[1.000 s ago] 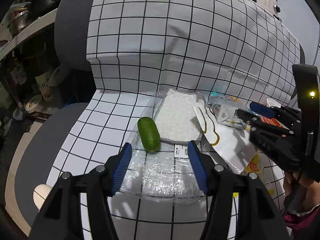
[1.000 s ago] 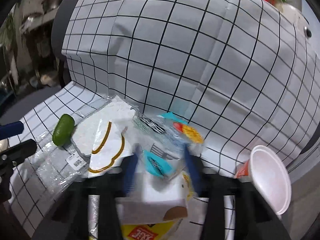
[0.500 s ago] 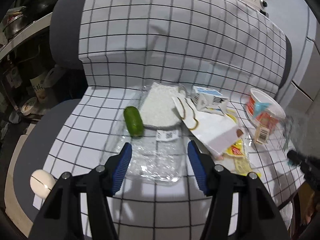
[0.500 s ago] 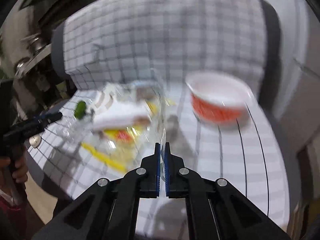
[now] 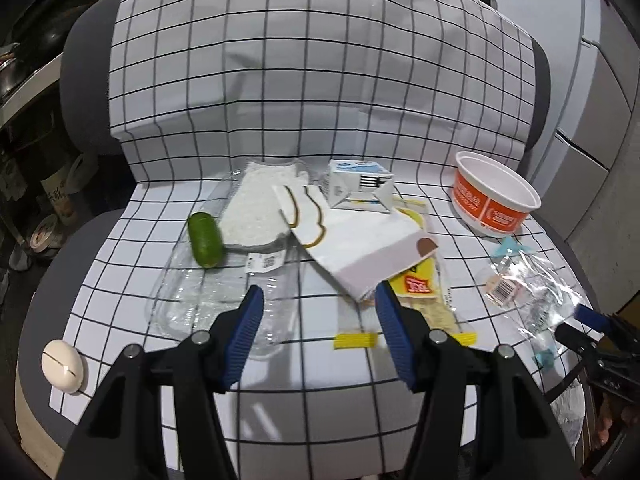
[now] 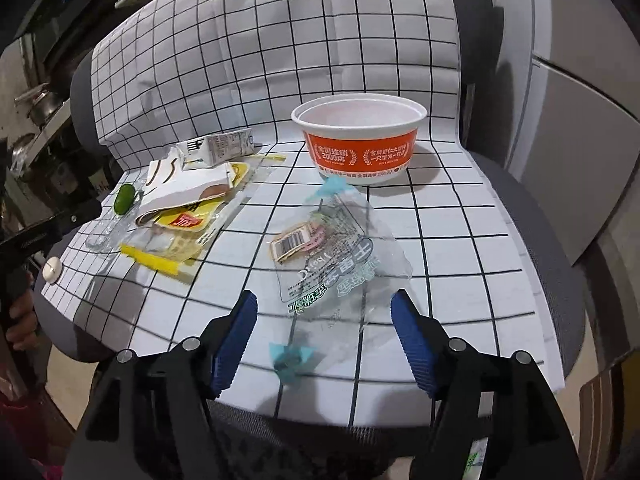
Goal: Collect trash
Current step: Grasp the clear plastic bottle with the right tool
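A crumpled clear wrapper [image 6: 336,256] with a barcode label lies on the checked cloth [image 6: 460,216], in front of an orange-and-white bowl [image 6: 360,152]. My right gripper [image 6: 324,300] hangs just over its near end; the jaws are opening and the pads do not press on it. My left gripper [image 5: 319,292] stands open over the near edge of a clear plastic tray [image 5: 208,300] and a white paper bag [image 5: 360,248], holding nothing. A milk carton [image 5: 356,188], a yellow packet [image 5: 416,280] and a green fruit [image 5: 205,238] lie around the bag.
The cloth covers a grey chair seat and its backrest [image 5: 88,60]. A white egg-shaped thing [image 5: 62,366] sits at the seat's front left corner. A white fluffy pad [image 5: 260,208] lies behind the tray. Shelves with pots [image 5: 16,80] stand to the left.
The right gripper, shut on the clear wrapper half a second ago, has swung right and opened; the wrapper now lies on the cloth near the bowl. The left gripper has drawn back and shifted right.
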`<state>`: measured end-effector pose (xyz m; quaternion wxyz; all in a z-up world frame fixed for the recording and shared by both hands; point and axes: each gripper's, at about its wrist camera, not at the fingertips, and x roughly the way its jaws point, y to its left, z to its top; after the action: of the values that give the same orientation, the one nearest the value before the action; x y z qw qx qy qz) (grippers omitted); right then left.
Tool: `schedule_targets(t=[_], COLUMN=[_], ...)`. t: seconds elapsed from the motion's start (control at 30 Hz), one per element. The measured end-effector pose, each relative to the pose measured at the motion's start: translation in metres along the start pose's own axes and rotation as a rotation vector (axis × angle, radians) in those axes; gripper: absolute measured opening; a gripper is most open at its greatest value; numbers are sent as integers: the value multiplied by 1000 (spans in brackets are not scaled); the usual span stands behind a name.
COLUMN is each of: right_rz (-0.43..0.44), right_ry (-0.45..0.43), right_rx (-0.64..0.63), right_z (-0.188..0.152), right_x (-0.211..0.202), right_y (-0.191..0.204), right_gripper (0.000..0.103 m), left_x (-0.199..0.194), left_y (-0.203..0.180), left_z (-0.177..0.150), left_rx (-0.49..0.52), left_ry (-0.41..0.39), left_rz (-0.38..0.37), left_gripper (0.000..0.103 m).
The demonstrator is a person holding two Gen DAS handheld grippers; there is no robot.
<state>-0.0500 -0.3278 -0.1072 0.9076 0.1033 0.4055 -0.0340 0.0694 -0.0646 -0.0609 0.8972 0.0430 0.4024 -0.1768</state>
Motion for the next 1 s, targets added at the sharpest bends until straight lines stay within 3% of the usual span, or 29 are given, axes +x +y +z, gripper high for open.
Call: schedule_targets(t=[0.17,0.3,0.4,0.63,0.8,0.87,1.0], right_rz=[117,49,0,77,116,110,187], right_ry=[53,71,21,-8,45,46,84], right_rx=[132,95,56,51,55,39,23], right_z=[-2,-5,-4,23,31,30,18], right_x=[20,16,0,31,57,54,41], right_y=[-23,-21,-22,-42,-49,-47,-36], right_gripper=[70,70,70,70,56,46,36], left_x=[3,4,3,7,9,10,13], left_y=[-6,-8,-11,-27,-32,-32,-28], left_z=[-2,-2,-1,0,-1,-1,-2], left_rx=[20,36,48,76,95,99,100], left_ry=[9,12,2,7,8,9,19], left_rz=[2,8,1,-32,-31,-32,-32], left_gripper=[56,56,56,56,56,56,56])
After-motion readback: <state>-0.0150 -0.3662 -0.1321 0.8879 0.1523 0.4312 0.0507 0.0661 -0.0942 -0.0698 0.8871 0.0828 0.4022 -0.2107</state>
